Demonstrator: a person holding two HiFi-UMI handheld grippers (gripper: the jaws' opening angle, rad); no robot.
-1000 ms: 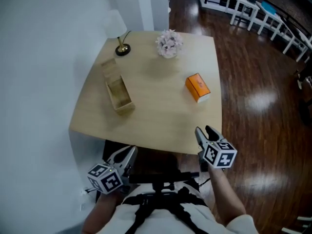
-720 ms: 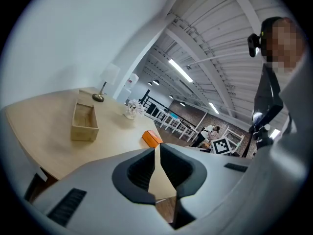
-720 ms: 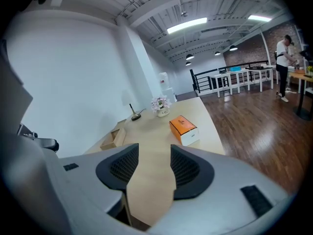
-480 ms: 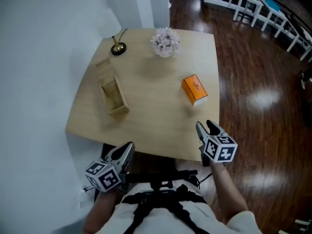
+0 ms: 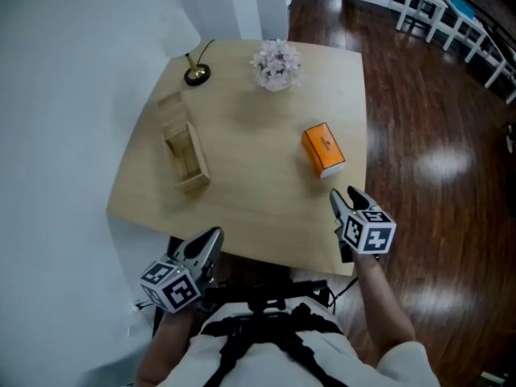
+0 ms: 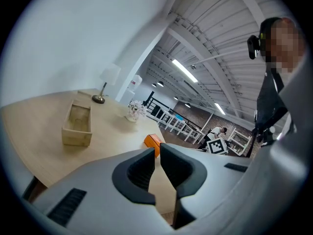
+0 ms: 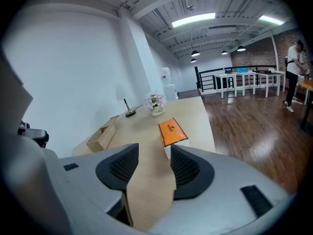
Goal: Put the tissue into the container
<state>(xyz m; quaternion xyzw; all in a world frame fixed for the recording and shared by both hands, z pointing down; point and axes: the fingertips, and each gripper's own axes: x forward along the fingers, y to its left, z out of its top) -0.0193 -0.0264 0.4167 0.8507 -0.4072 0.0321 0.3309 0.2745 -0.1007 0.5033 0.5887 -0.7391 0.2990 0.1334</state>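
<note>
An orange tissue pack (image 5: 323,150) lies flat on the right half of the light wooden table (image 5: 250,192). The open wooden container (image 5: 184,153) stands near the left edge. My right gripper (image 5: 345,201) hovers over the table's near right corner, a short way in front of the pack, jaws open and empty. In the right gripper view the pack (image 7: 171,131) lies just beyond the right gripper (image 7: 154,153). My left gripper (image 5: 208,243) hangs below the near edge, its jaws a narrow gap apart and empty. The left gripper view shows the left gripper (image 6: 157,153), the container (image 6: 77,124) and the pack (image 6: 152,142).
A small vase of pale flowers (image 5: 275,63) and a brass lamp base (image 5: 194,74) stand at the table's far side. A white wall runs along the left. Dark wooden floor (image 5: 427,160) lies to the right, with white tables (image 7: 244,80) and a person (image 7: 295,72) far off.
Both grippers have moved forward toward the table. The right one has come over the near right corner, closer to the orange pack. Neither gripper's jaw gap has changed.
</note>
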